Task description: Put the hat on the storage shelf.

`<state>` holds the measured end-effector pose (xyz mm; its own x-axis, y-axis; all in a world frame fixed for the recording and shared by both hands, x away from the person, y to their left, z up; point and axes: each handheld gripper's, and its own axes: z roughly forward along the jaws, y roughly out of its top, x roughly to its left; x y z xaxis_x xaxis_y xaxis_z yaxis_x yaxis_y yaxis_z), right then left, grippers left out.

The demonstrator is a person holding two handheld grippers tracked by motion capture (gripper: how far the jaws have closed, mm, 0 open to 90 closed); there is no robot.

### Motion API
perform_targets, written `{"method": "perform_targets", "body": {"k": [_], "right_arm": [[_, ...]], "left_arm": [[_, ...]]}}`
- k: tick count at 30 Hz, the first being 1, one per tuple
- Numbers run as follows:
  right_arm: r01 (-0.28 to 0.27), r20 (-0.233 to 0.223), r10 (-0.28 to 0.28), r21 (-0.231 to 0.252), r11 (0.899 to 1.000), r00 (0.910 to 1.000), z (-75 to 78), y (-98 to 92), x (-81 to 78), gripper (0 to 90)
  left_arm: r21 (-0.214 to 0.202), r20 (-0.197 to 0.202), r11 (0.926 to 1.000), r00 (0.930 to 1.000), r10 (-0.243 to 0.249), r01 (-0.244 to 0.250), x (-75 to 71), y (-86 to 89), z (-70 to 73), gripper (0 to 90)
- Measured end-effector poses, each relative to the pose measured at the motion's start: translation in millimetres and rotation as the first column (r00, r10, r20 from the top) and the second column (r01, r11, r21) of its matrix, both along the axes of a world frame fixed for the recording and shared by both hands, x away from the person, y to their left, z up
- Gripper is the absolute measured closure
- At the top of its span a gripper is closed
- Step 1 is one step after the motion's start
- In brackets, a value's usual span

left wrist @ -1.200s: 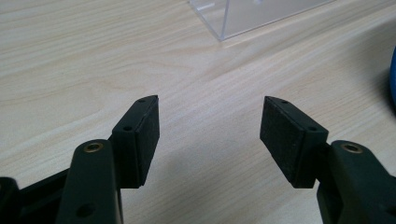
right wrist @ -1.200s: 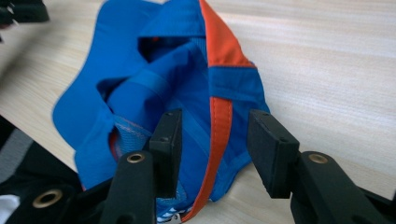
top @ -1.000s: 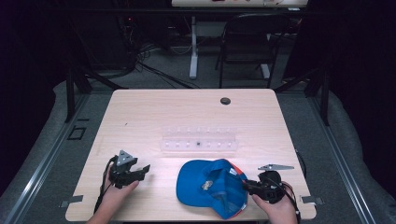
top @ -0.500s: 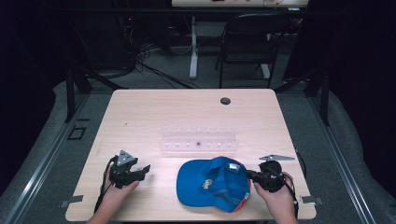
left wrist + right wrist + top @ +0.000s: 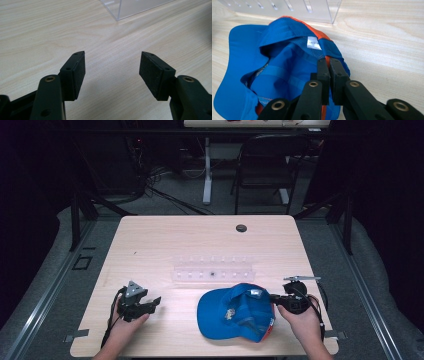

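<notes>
Since a second ago the cap (image 5: 235,312) has been flipped inside up; its rim is pinched by the right gripper (image 5: 329,75). Left gripper (image 5: 112,72) is held wide, empty.

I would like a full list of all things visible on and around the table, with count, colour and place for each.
Cap: one, blue with orange trim, near edge of table, lying inside up.
Clear rack: one, transparent, middle of table, behind the cap.
Round grommet: one, black, far edge of table.
Table: one, light wood.
Chair: one, black, on the floor beyond the table.
Left gripper: one, black, jaws apart over bare wood, near left.
Right gripper: one, black, jaws closed on the cap's edge.
Hands: two, at the near edge.
</notes>
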<state>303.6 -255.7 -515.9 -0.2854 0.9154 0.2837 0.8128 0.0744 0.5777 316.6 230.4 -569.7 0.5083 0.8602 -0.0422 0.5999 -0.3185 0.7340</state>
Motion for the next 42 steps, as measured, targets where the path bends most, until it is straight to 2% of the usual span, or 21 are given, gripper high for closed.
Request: {"method": "perform_targets", "body": {"k": [3, 6, 9, 12, 18, 25, 31, 36, 42], "right_arm": [[-0.028, -0.046, 0.03, 0.039, 0.999, 0.9985, -2.0, -3.5, 3.6, 80.3], [-0.046, -0.07, 0.049, 0.041, 0.998, 0.9963, -1.7, -5.4, 2.9, 72.9], [-0.046, -0.082, 0.049, 0.041, 0.998, 0.9954, -2.7, -6.1, 2.0, 70.7], [-0.05, -0.113, 0.058, 0.067, 0.996, 0.9919, -7.4, -9.6, 0.8, 67.2], [-0.054, -0.149, 0.069, 0.103, 0.993, 0.9864, -16.0, -13.3, -2.4, 65.9], [-0.073, -0.176, 0.093, 0.12, 0.99, 0.98, -19.7, -12.2, -4.2, 65.4], [-0.098, -0.175, 0.124, 0.151, 0.984, 0.9767, -13.7, -8.0, -4.6, 65.9], [-0.125, -0.173, 0.155, 0.171, 0.977, 0.9726, -7.3, -4.1, -4.8, 65.8], [-0.144, -0.173, 0.176, 0.181, 0.973, 0.9691, 0.4, -0.7, -4.1, 70.7]], "left_arm": [[-0.002, 0.003, 1.0, 1.0, 0.0, 0.0, -0.1, -0.1, -0.1, 38.5], [-0.003, 0.003, 1.0, 1.0, 0.0, 0.0, -0.3, -0.3, -0.1, 38.6], [-0.003, 0.002, 1.0, 1.0, 0.001, -0.001, -0.2, -0.2, -0.2, 38.5], [-0.002, 0.002, 1.0, 1.0, 0.0, 0.0, -0.3, -0.2, -0.2, 38.5], [-0.002, 0.003, 1.0, 1.0, 0.001, -0.001, -0.2, -0.4, -0.4, 38.5], [0.004, 0.002, 1.0, 1.0, -0.003, 0.003, -0.4, -0.6, -0.2, 38.5], [0.004, 0.001, 1.0, 1.0, -0.001, 0.001, -0.5, -0.5, -0.2, 38.5], [0.026, 0.014, 0.9996, 0.9998, -0.012, 0.012, -1.4, -2.4, 0.4, 38.5], [0.025, 0.014, 0.9996, 0.9998, -0.012, 0.012, -0.9, -1.4, 0.4, 38.5]]}}
